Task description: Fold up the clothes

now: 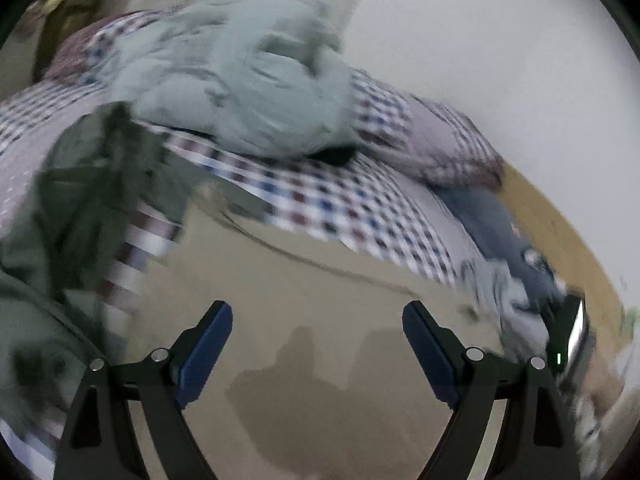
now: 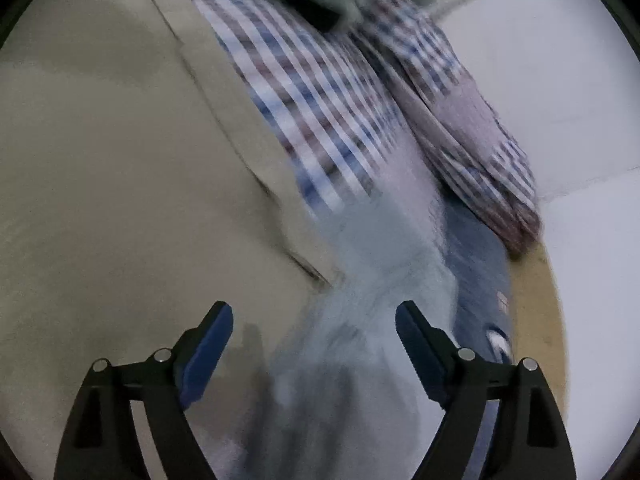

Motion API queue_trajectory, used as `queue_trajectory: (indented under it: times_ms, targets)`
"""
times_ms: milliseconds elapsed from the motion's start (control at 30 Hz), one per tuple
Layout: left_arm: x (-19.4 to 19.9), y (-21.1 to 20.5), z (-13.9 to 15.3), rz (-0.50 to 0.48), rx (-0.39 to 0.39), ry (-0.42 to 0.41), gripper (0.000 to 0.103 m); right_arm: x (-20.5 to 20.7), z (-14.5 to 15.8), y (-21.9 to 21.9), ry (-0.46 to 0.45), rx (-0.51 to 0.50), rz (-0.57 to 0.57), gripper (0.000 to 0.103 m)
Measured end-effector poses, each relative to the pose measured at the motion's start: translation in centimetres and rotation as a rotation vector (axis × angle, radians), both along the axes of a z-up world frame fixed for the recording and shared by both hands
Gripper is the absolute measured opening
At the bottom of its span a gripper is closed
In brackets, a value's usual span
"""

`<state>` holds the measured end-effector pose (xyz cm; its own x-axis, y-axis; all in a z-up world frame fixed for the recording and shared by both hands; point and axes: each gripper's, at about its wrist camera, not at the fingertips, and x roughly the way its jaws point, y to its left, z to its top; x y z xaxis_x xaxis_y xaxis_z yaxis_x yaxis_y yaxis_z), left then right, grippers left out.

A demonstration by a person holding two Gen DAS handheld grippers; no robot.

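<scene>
**A:** Item one, the grippers?

**B:** My left hand-held gripper (image 1: pixel 317 322): fingers spread wide, nothing between them, over bare tan cloth (image 1: pixel 312 320). My right hand-held gripper (image 2: pixel 314 322): also spread and empty, above a pale blue garment (image 2: pixel 360 280).

**A:** The clothes?

**B:** A checked shirt or sheet (image 1: pixel 320 196) spread out, a grey-green garment (image 1: pixel 240 76) bunched on top of it, a dark green garment (image 1: pixel 80 200) crumpled to the left, a dark blue garment (image 2: pixel 476 264) at the right beside the pale blue one.

**A:** Progress?

**B:** I see no neat folded stack. The grey-green and dark green pieces lie in heaps, so by my reading those are left to fold. The tan cloth lies flat with a seam showing; whether it is a garment laid out for folding or a cover, I cannot say.

**A:** Hard to make out?

**B:** Both views are smeared with blur. The surface underneath is hidden. The checked piece runs out of frame.
</scene>
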<state>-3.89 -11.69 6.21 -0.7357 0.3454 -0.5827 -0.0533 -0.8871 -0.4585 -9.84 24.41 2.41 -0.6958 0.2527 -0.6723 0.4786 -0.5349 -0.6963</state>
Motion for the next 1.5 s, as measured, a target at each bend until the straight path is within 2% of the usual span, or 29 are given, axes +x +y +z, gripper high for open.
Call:
queue_trajectory:
  times_ms: [133,233,367,500,667,733,800,900,967,1167,1367,1500]
  targets:
    - [-0.6,1.4,-1.1,-0.003,-0.031,-0.036,0.09,-0.1,0.0,-7.0,-0.035,-0.086,0.159,0.088]
    - [-1.0,2.4,-2.0,-0.005,-0.054,-0.063,0.09,-1.8,-1.0,-11.0,-0.066,-0.107,0.215,0.088]
    - [-1.6,3.8,-3.1,-0.009,-0.085,-0.099,0.09,-5.0,-2.3,-14.0,-0.066,-0.081,0.224,0.088]
    - [-2.2,5.1,-4.2,-0.012,-0.116,-0.135,0.09,-8.7,-2.9,-14.7,-0.072,-0.081,0.199,0.088]
    - [-2.4,5.5,-4.7,-0.018,-0.121,-0.149,0.09,-13.2,-3.1,-15.4,-0.012,-0.002,0.168,0.089]
    - [-2.3,5.4,-4.6,-0.02,-0.116,-0.149,0.09,-15.1,-2.3,-15.6,0.076,0.034,0.123,0.089]
    - [-2.2,5.2,-4.6,-0.023,-0.112,-0.147,0.09,-16.4,-0.8,-15.6,0.149,0.015,0.069,0.089]
    - [-2.0,5.2,-4.4,-0.023,-0.114,-0.143,0.09,-17.4,1.9,-15.2,0.272,-0.054,-0.025,0.09]
    - [-1.9,5.1,-4.3,-0.023,-0.118,-0.141,0.09,-17.1,3.2,-14.8,0.3,-0.099,-0.06,0.09]
    - [-1.4,5.2,-4.2,-0.021,-0.138,-0.133,0.09,-13.6,6.0,-10.3,0.259,-0.249,-0.127,0.09]
    - [-0.8,5.1,-4.0,-0.017,-0.151,-0.128,0.09,-12.0,5.3,-1.0,0.086,-0.271,-0.299,0.09]
    - [-0.6,5.0,-4.1,-0.011,-0.15,-0.126,0.09,-10.9,4.5,3.4,0.03,-0.258,-0.368,0.09]
